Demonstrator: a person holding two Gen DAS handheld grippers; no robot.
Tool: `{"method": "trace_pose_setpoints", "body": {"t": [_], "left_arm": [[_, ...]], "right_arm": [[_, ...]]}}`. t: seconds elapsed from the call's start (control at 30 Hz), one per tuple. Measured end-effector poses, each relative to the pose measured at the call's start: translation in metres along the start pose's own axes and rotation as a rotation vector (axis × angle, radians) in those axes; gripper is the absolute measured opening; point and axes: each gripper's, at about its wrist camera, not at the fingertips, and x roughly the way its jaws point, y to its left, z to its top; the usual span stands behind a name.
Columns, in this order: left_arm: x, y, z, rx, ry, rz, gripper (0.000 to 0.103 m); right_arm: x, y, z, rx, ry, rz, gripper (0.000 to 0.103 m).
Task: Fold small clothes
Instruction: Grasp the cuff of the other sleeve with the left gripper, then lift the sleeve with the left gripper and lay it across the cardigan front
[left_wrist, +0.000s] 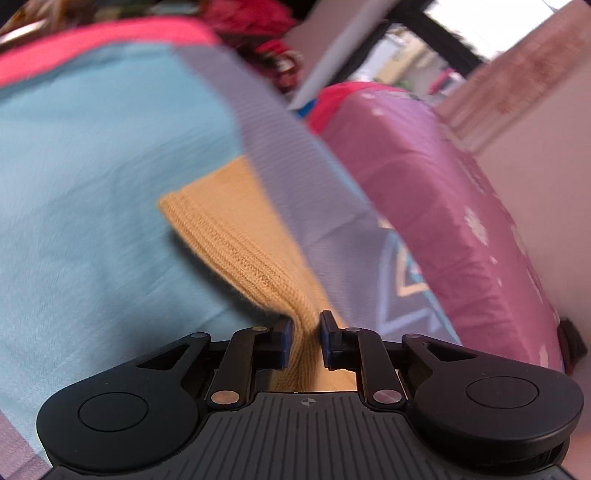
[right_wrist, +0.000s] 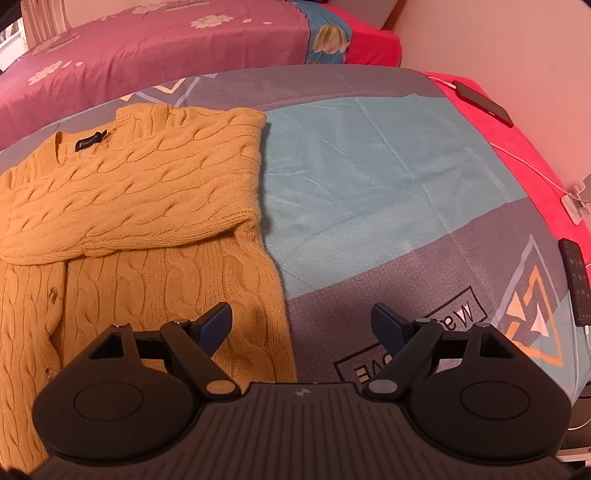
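A mustard-yellow cable-knit sweater (right_wrist: 140, 206) lies on the bed, collar at the far left, one sleeve folded across its chest. In the left wrist view my left gripper (left_wrist: 306, 339) is shut on a ribbed end of the sweater (left_wrist: 236, 236), which stretches away from the pads over the blue cover; whether it is a cuff or the hem I cannot tell. My right gripper (right_wrist: 301, 325) stands open above the sweater's right edge, its left finger (right_wrist: 216, 325) over the knit and its right finger (right_wrist: 388, 326) over the grey cover. Nothing is between them.
The bed cover (right_wrist: 369, 177) is blue and grey with a red border. A phone (right_wrist: 484, 101) on a white cable lies at the far right edge, a dark remote (right_wrist: 578, 280) at the right. A second bed with a pink flowered cover (right_wrist: 147, 48) stands behind. A wall rises on the right.
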Motion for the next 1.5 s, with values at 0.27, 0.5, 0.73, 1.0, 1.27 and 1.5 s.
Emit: {"method": "trace_pose_setpoints", "body": {"t": [0.27,0.5,0.73,1.0,1.27,1.5], "left_arm": [[-0.053,-0.119,-0.054,0.386,-0.034,-0.236,0.070],[-0.049,-0.114,-0.082,0.342,-0.010,-0.191,0.103],[-0.020,-0.001,-0.075,0.010,0.028,0.054,0.103],[0.016,0.063,-0.037,-0.191,0.027,0.125,0.103],[0.048,0.065,-0.009,-0.230,0.026,0.055,0.103],[0.051,0.051,-0.013,-0.163,0.029,0.044,0.085]], "right_arm": [[0.010,0.000,0.000,0.019,0.000,0.051,0.085],[0.010,-0.016,-0.003,0.042,-0.012,0.064,0.086],[0.015,-0.030,-0.014,0.076,0.029,0.046,0.086],[0.008,-0.022,-0.012,0.037,0.022,0.012,0.086],[-0.002,-0.015,-0.012,0.004,0.017,-0.031,0.086],[-0.006,-0.011,-0.017,0.002,0.020,-0.061,0.086]]}}
